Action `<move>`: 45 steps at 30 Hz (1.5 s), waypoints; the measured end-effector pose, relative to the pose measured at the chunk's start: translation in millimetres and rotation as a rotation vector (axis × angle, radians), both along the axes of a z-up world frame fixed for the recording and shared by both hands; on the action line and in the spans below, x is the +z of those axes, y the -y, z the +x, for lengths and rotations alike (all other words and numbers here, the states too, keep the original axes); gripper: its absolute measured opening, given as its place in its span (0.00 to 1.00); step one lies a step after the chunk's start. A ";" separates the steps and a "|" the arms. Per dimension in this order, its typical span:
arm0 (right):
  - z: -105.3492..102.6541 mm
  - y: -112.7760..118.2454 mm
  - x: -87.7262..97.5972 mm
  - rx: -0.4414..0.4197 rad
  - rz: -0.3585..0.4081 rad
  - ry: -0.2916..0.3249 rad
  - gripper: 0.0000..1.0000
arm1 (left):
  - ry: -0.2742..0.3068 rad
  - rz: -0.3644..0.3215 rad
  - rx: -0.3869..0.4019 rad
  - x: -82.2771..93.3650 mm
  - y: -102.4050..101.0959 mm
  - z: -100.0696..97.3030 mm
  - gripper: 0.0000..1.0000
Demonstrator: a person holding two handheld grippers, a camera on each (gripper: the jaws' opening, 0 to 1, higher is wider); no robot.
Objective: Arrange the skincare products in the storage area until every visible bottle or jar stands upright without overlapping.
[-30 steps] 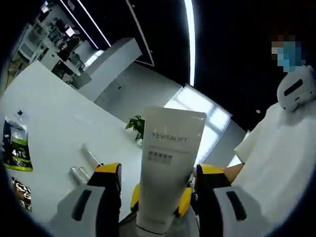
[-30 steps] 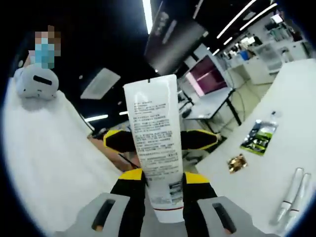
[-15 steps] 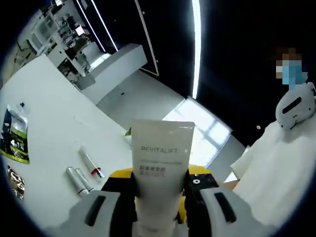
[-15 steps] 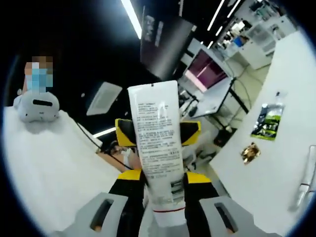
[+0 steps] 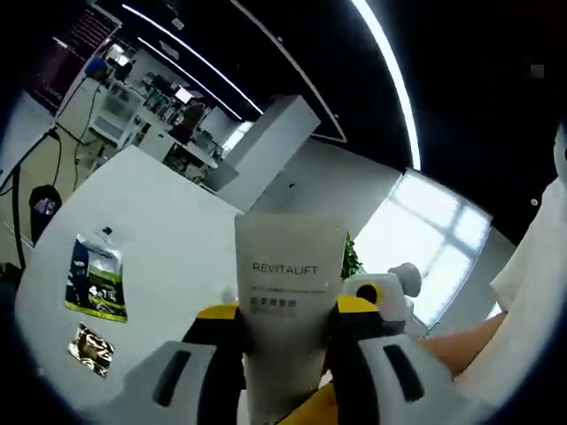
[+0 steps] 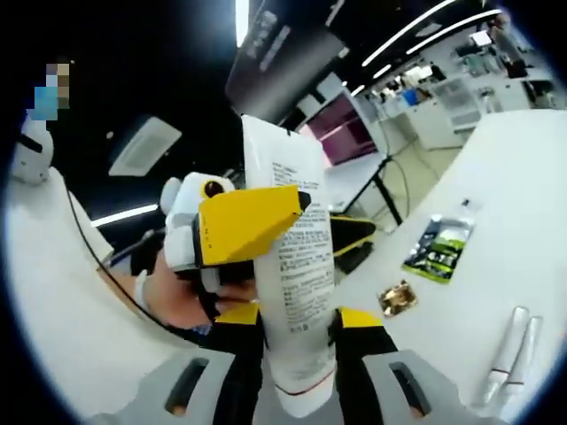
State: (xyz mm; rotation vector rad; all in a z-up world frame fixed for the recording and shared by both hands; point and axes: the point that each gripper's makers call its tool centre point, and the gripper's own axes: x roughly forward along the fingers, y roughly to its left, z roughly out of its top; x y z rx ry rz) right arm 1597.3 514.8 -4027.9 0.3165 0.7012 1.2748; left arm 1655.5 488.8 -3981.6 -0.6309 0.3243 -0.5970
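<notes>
While 1 s ago apart, both tongs (image 5: 288, 319) (image 6: 297, 323) now clamped on tube (image 5: 288, 283).

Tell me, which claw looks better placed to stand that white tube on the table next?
Probably the right claw: it pinches the white tube down by its cap end, while the left claw grips higher up the body. The table lies close by.
</notes>
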 end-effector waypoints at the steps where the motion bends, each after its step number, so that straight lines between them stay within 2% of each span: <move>1: 1.0 -1.6 -2.1 -0.019 -0.017 0.010 0.29 | -0.012 -0.002 0.027 -2.2 -4.5 0.7 0.33; 5: -0.9 -7.9 -13.2 -0.059 -0.094 0.022 0.27 | -0.049 -0.013 0.082 -14.3 -14.7 0.4 0.33; 8: -4.0 -9.4 -20.1 -0.048 -0.156 0.069 0.26 | -0.048 0.013 0.092 -16.4 -14.1 -1.2 0.33; 11: -4.6 -8.0 -25.9 -0.054 -0.214 0.082 0.26 | -0.042 0.037 0.120 -16.3 -14.2 -0.9 0.33; 14: -0.9 -4.5 -29.3 -0.083 -0.236 0.083 0.25 | -0.045 0.038 0.135 -16.6 -15.0 -0.5 0.33; 17: 3.0 -1.1 -24.9 -0.110 -0.229 0.160 0.22 | -0.022 0.034 0.129 -12.2 -13.5 0.5 0.33; 20: 1.3 7.1 -24.2 -0.114 -0.248 0.178 0.17 | 0.005 0.004 0.082 -8.2 -6.8 -3.9 0.34; 23: 0.0 16.5 -23.9 -0.073 -0.240 0.212 0.16 | 0.016 0.003 0.024 -5.9 2.1 -12.5 0.34; 26: -3.7 22.0 -22.4 -0.032 -0.226 0.218 0.14 | 0.037 -0.008 -0.022 -4.0 8.9 -16.9 0.33; 31: -9.8 29.1 -14.9 0.032 -0.164 0.175 0.13 | 0.070 -0.048 -0.094 1.8 16.6 -22.7 0.30; 37: -20.0 37.5 5.7 0.081 -0.001 0.072 0.12 | 0.127 -0.128 -0.245 19.0 29.9 -32.4 0.25; 40: -24.4 42.7 10.4 0.109 0.024 0.040 0.12 | 0.147 -0.133 -0.283 21.8 33.3 -36.1 0.23; 45: -25.3 45.0 13.1 0.107 0.026 0.046 0.12 | 0.164 -0.145 -0.312 24.7 37.6 -36.8 0.22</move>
